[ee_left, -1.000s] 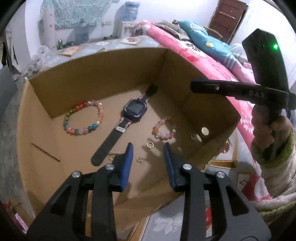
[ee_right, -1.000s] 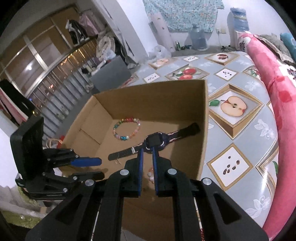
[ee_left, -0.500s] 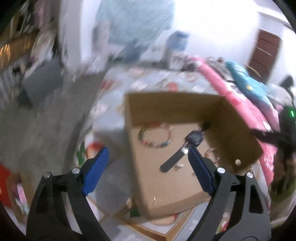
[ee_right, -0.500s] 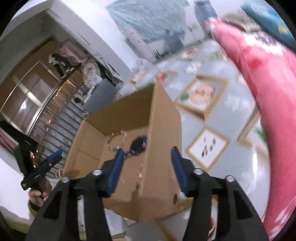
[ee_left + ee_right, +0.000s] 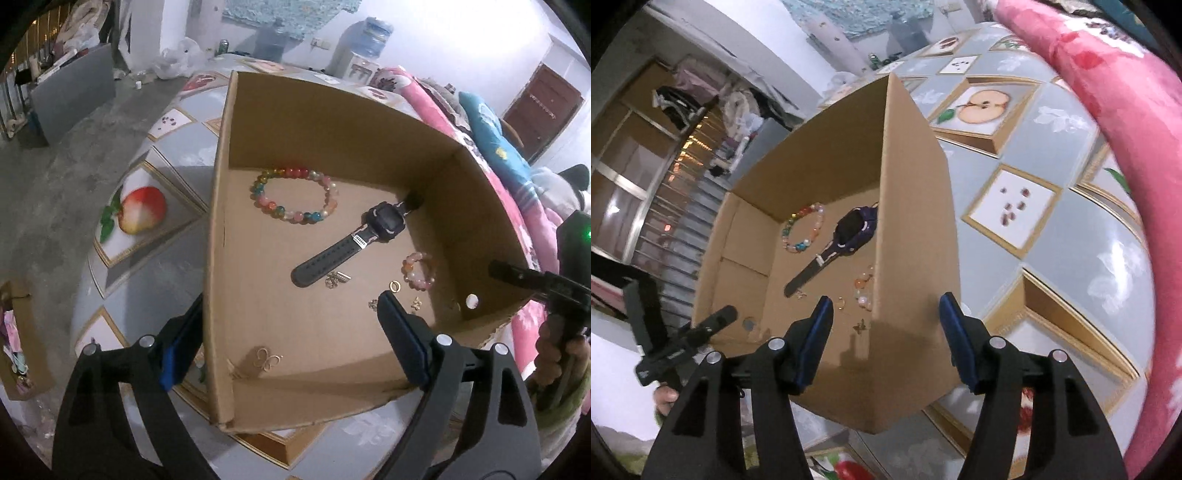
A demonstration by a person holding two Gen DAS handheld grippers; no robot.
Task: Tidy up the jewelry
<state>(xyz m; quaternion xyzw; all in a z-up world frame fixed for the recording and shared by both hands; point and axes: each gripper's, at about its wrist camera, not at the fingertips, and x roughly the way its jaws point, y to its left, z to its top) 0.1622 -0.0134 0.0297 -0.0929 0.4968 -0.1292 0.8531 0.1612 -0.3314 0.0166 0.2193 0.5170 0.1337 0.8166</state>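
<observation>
The cardboard box (image 5: 332, 122) fills the centre of the left wrist view, and the jewelry lies loose on its floor: a multicoloured bead bracelet (image 5: 294, 199) toward the upper middle, a dark watch (image 5: 354, 240) slanting across the centre, a small pink bead ring (image 5: 419, 270) and tiny gold pieces (image 5: 394, 286) at centre right, and a gold butterfly charm (image 5: 266, 359) near the lower left corner. The left gripper (image 5: 280, 343) is spread wide and empty, one finger outside the box's left wall, the other inside. The right gripper (image 5: 886, 332) is likewise wide open and empty, straddling the right wall in the lower middle of its view. The step looks like steadying or shifting the box; closing squarely on each wall and moving both sides together should keep the small pieces from sliding.
</observation>
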